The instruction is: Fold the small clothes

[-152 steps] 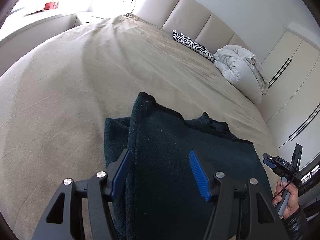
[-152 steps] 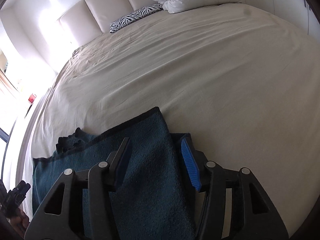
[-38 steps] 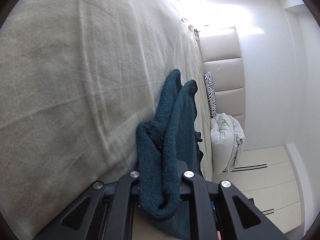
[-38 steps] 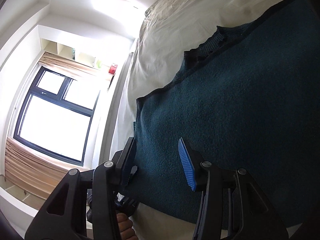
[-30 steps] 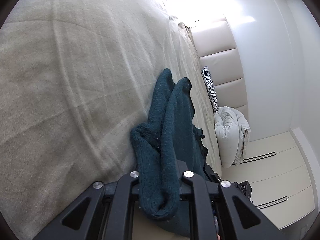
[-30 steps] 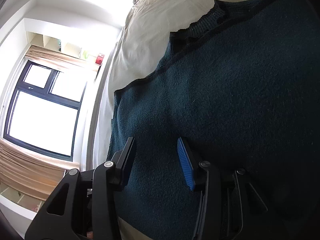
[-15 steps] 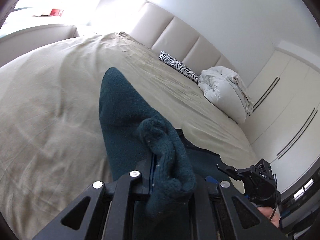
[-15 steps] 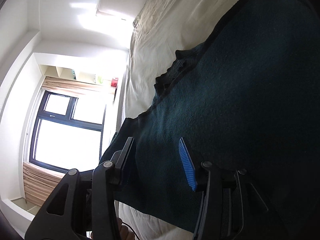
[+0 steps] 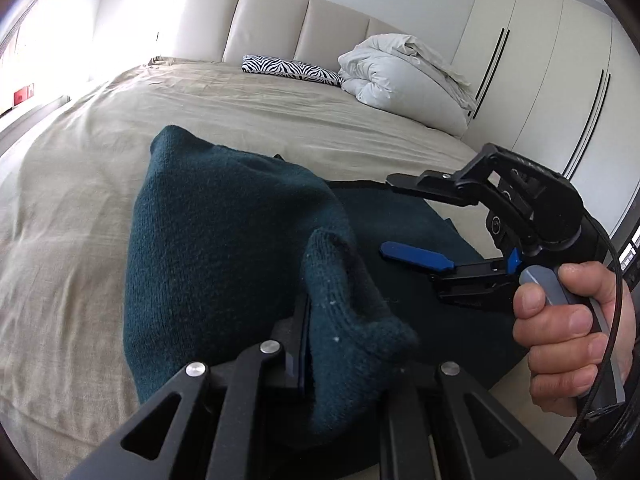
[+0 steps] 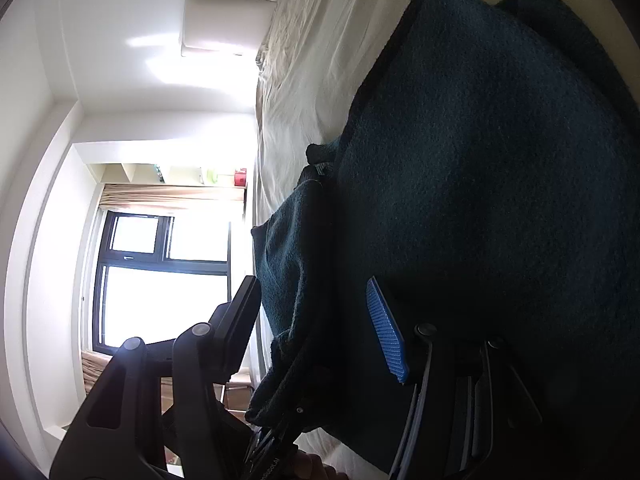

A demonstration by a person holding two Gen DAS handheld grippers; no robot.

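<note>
Fuzzy teal knit sweater on matt, creased beige bedsheet

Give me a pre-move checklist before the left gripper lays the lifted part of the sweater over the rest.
1. Left gripper clamped on the teal sweater: ok, knit is bunched between its shut fingers.
2. Right gripper free of fabric: ok, open, with nothing pinched.
3. Right gripper out of the fold's path: not ok, it hangs over the flat part of the sweater.
4. Flat part smooth on the bed: cannot tell, the lifted fold hides much of it.
5. Landing area free of other items: ok, the zebra pillow and white duvet sit far off by the headboard.
</note>
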